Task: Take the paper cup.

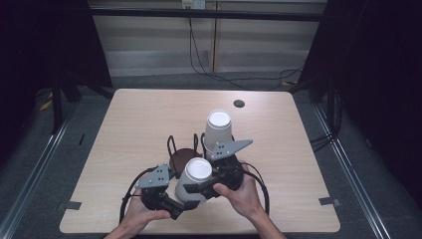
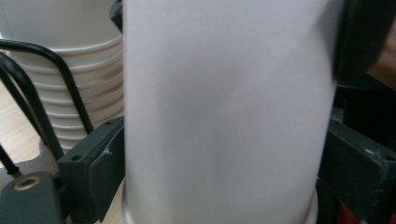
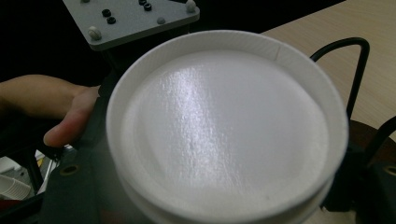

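An upside-down white paper cup (image 1: 197,175) is held above the table's near edge. My left gripper (image 1: 185,203) is shut on its lower wall; in the left gripper view the cup (image 2: 224,107) sits pinched between the two pads (image 2: 106,173). My right gripper (image 1: 203,186) comes in from the right and is shut on the same cup nearer its top. The cup's round base (image 3: 224,135) faces the right gripper view's camera, with that gripper's dark jaws either side. Behind it, a stack of upside-down white cups (image 1: 218,130) stands in a black wire rack (image 1: 172,145).
The rack sits on a round brown base (image 1: 180,158) at the middle of the light wooden table (image 1: 139,119). A dark round hole (image 1: 239,103) lies near the far edge. Cables (image 1: 209,64) run across the floor beyond. The person's hand (image 3: 56,107) holds the left gripper.
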`<state>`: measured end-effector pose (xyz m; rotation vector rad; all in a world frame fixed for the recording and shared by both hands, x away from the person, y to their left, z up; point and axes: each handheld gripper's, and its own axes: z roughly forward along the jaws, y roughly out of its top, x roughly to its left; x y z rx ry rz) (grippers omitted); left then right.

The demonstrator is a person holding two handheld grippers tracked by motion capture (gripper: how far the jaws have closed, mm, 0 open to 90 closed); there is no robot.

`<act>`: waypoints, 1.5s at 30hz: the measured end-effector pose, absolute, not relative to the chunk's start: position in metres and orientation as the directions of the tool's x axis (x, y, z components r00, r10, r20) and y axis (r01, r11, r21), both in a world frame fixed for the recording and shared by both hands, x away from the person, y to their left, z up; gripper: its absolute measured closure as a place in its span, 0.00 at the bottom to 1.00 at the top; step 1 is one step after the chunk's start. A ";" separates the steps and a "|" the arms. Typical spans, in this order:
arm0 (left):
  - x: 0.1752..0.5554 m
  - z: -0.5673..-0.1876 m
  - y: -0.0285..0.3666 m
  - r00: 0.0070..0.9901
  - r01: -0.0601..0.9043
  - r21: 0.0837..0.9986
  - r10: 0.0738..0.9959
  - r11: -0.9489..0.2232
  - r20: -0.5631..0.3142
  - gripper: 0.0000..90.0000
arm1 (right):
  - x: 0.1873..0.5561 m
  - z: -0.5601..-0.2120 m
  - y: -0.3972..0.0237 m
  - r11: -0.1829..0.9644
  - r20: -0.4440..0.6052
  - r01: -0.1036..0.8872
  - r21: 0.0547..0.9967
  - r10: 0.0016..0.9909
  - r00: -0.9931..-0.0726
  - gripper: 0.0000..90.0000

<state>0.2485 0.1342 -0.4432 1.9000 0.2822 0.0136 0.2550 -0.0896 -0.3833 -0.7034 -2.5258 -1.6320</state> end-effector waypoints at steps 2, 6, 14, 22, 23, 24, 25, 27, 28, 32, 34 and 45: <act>0.248 -0.443 0.134 0.973 0.178 0.939 0.197 -0.294 -0.123 0.10 | 0.255 -0.383 -0.088 0.342 0.282 0.397 0.852 0.340 -0.897 0.26; 0.247 -0.444 0.135 0.975 0.172 0.938 0.189 -0.300 -0.118 0.12 | 0.254 -0.384 -0.085 0.339 0.284 0.396 0.853 0.334 -0.899 0.26; 0.247 -0.442 0.135 0.971 0.183 0.940 0.205 -0.289 -0.127 0.13 | 0.254 -0.380 -0.084 0.321 0.287 0.394 0.861 0.332 -0.898 0.26; 0.247 -0.437 0.134 0.974 0.172 0.922 0.200 -0.346 -0.106 0.18 | 0.254 -0.381 -0.085 0.335 0.288 0.391 0.857 0.317 -0.903 0.25; 0.247 -0.437 0.135 0.973 0.170 0.921 0.206 -0.349 -0.101 0.19 | 0.255 -0.381 -0.085 0.335 0.293 0.394 0.856 0.313 -0.903 0.25; 0.248 -0.437 0.135 0.974 0.169 0.921 0.202 -0.351 -0.102 0.19 | 0.255 -0.382 -0.085 0.332 0.293 0.394 0.857 0.314 -0.903 0.24; 0.249 -0.437 0.135 0.974 0.175 0.913 0.202 -0.368 -0.106 0.19 | 0.256 -0.382 -0.084 0.334 0.293 0.395 0.855 0.316 -0.902 0.22; 0.248 -0.438 0.135 0.973 0.175 0.913 0.204 -0.370 -0.104 0.19 | 0.257 -0.382 -0.084 0.328 0.294 0.396 0.857 0.320 -0.901 0.18; 0.247 -0.437 0.135 0.971 0.184 0.909 0.216 -0.374 -0.107 0.20 | 0.259 -0.382 -0.086 0.306 0.311 0.405 0.862 0.312 -0.898 0.16; 0.247 -0.435 0.137 0.971 0.190 0.907 0.208 -0.376 -0.117 0.20 | 0.258 -0.380 -0.090 0.297 0.300 0.396 0.869 0.320 -0.899 0.16; 0.248 -0.434 0.140 0.968 0.217 0.901 0.203 -0.375 -0.148 0.20 | 0.258 -0.377 -0.093 0.302 0.295 0.390 0.870 0.316 -0.902 0.16; 0.255 -0.427 0.151 0.958 0.262 0.880 0.220 -0.396 -0.186 0.19 | 0.260 -0.374 -0.107 0.297 0.291 0.387 0.873 0.321 -0.901 0.16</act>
